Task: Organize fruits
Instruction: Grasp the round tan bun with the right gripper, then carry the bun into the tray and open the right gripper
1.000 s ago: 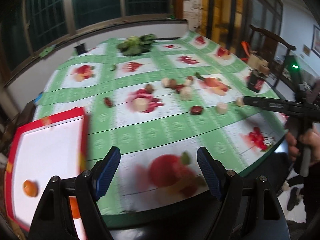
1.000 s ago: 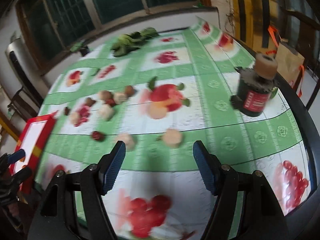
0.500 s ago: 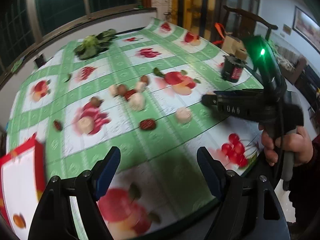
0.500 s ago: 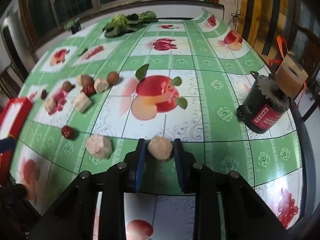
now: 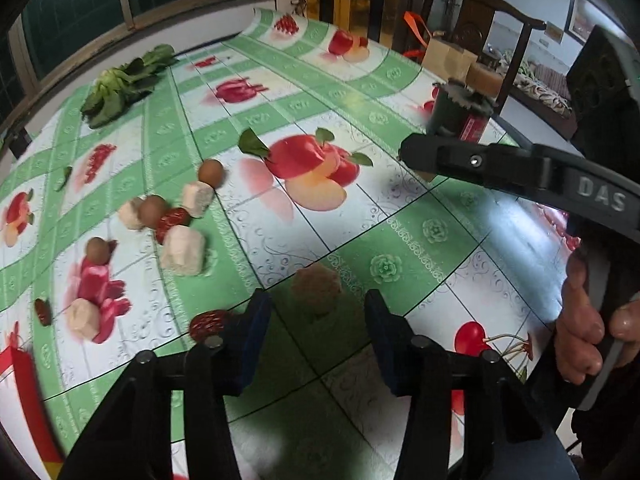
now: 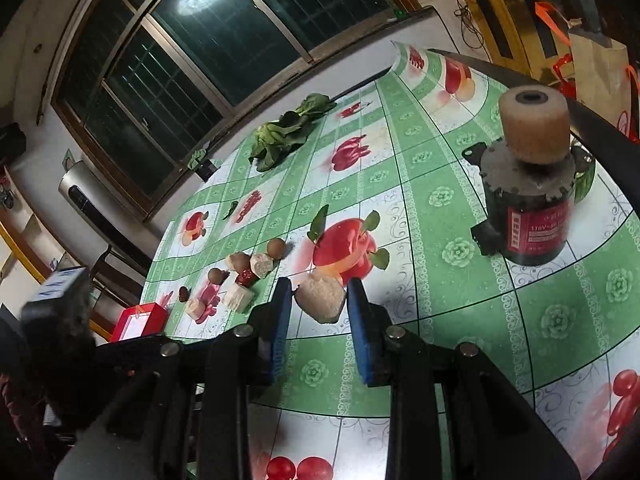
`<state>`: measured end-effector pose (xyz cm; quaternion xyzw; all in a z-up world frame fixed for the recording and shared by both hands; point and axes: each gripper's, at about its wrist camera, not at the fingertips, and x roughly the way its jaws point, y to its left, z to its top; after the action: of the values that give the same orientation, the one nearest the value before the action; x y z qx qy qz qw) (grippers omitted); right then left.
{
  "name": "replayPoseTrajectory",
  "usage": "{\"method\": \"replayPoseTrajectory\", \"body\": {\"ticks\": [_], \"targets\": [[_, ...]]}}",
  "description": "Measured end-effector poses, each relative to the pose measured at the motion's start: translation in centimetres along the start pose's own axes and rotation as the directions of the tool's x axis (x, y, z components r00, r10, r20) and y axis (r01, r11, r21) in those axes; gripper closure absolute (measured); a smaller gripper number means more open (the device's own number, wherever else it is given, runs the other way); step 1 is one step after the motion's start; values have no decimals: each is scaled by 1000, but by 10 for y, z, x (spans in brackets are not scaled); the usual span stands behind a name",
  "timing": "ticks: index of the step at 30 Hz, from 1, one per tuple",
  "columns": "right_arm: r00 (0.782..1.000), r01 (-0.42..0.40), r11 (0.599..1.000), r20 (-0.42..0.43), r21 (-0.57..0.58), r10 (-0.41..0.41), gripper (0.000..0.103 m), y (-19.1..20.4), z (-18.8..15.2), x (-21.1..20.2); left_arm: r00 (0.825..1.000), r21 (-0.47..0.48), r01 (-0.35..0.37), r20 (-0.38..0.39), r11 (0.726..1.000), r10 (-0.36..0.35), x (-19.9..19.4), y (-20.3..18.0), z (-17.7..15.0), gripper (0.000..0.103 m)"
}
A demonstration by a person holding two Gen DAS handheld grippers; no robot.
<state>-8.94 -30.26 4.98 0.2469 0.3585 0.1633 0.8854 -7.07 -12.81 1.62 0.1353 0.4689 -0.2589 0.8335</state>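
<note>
My right gripper (image 6: 319, 287) is shut on a pale, rough fruit chunk (image 6: 320, 300), seemingly just off the green fruit-print tablecloth (image 6: 440, 320). My left gripper (image 5: 316, 320) points down at a second chunk (image 5: 316, 288), which lies in shadow between its blue pads (image 5: 256, 336). Its jaws are closing, and a gap still shows on both sides. A red date (image 5: 210, 325) lies against the left finger. Further back sits a cluster of pale chunks (image 5: 182, 252), brown round fruits (image 5: 211, 172) and dates (image 5: 172, 220). The right gripper's black arm (image 5: 480, 166) crosses the left wrist view.
A red tray with a white floor (image 6: 138, 322) stands at the table's left end; its rim (image 5: 24, 400) shows low left. A black motor with a cork-like roller (image 6: 528, 208) stands at right. Leafy greens (image 5: 120, 84) lie at the far edge. A hand (image 5: 580, 328) holds the right gripper.
My left gripper swept right from the tray to the second chunk and its jaws narrowed. My right gripper shut on its chunk, then rolled with it still held.
</note>
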Motion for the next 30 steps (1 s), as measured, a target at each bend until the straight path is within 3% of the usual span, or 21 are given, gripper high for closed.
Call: {"method": "replayPoseTrajectory", "body": {"ticks": [4,6,13,16,20,24,30], "targets": [[1000,-4,1000,-3,0,4,73,-2,0,-1,1000,4,0,12,1000,0,5,-1,0,62],[1000,-3,1000,-3,-1,3,73,-1,0,0,1000,0,6,20,1000,-6,5,-1,1,74],[1000,-6,1000,3,3,6,73,-2,2,0,997,-33,-13,75,999,15,-7,2,-2,75],[1000,-9,1000,10,2,9,73,-2,2,-2,987,-61,-69,143,996,78,-36,7,-5,75],[1000,-7,1000,9,-5,8,73,1,2,-2,956,-137,-156,228,978,184,-80,24,-16,75],[1000,-9,999,-6,-36,9,73,21,-4,7,909,-235,-243,282,941,305,-122,50,-38,75],[989,-114,981,-116,-156,97,73,104,-27,44,843,-371,-346,281,862,459,-163,97,-75,75]]}}
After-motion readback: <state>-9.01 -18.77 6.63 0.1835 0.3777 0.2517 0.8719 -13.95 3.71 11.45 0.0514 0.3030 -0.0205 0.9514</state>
